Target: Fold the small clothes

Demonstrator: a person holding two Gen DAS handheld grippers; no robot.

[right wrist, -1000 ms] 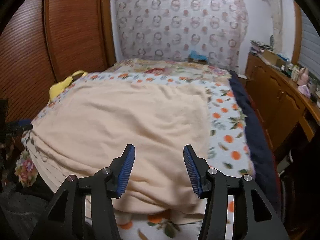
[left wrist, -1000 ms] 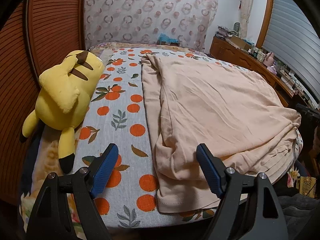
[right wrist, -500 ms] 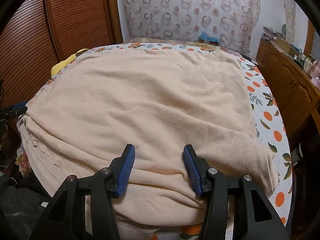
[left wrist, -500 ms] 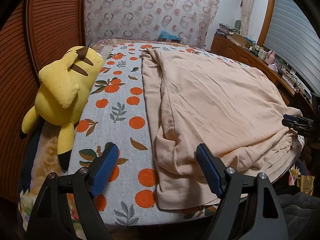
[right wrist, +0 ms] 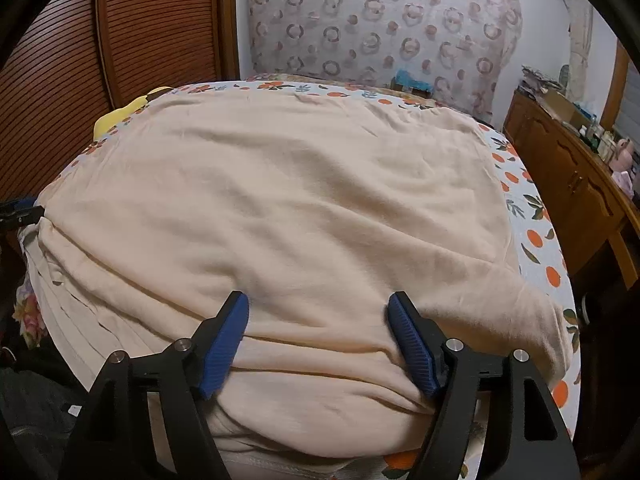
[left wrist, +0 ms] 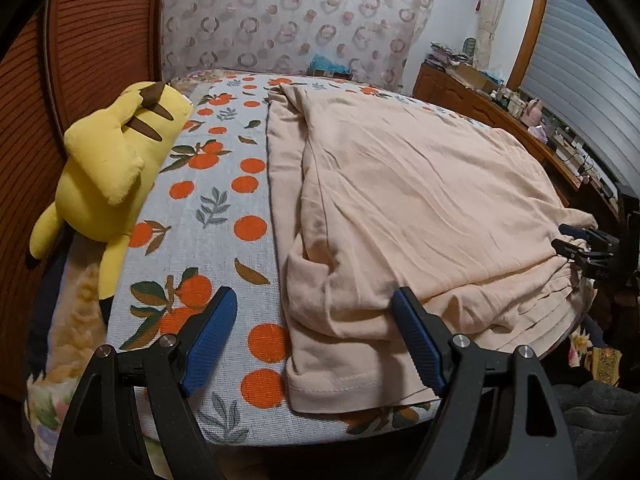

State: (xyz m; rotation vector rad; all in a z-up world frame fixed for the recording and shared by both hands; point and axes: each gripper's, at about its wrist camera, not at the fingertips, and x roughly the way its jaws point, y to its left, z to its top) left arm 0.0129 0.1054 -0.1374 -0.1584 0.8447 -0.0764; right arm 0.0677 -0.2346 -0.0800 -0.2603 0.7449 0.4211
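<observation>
While the peach garment [left wrist: 420, 208] lies spread over the orange-print bedsheet [left wrist: 224, 216], both grippers hover at its near edge. Left gripper [left wrist: 316, 340]: jaws wide apart, nothing held; its left blue pad [left wrist: 210, 342] sits over bare sheet, the right pad over the garment's folded near-left corner, with the hem showing just below. Right gripper [right wrist: 320, 344]: jaws have just been opening and now stand wide, with bunched fabric between the pads; whether the pads touch the cloth cannot be told, but they do not pinch it. In the left wrist view the right gripper appears at the garment's far right edge. The garment covers most of the bed, wrinkled, with layered folds along the near edge. Yellow plush toy [left wrist: 116, 160] lies on the sheet to the garment's left, apart from it, against the wooden wardrobe [left wrist: 80, 40].
</observation>
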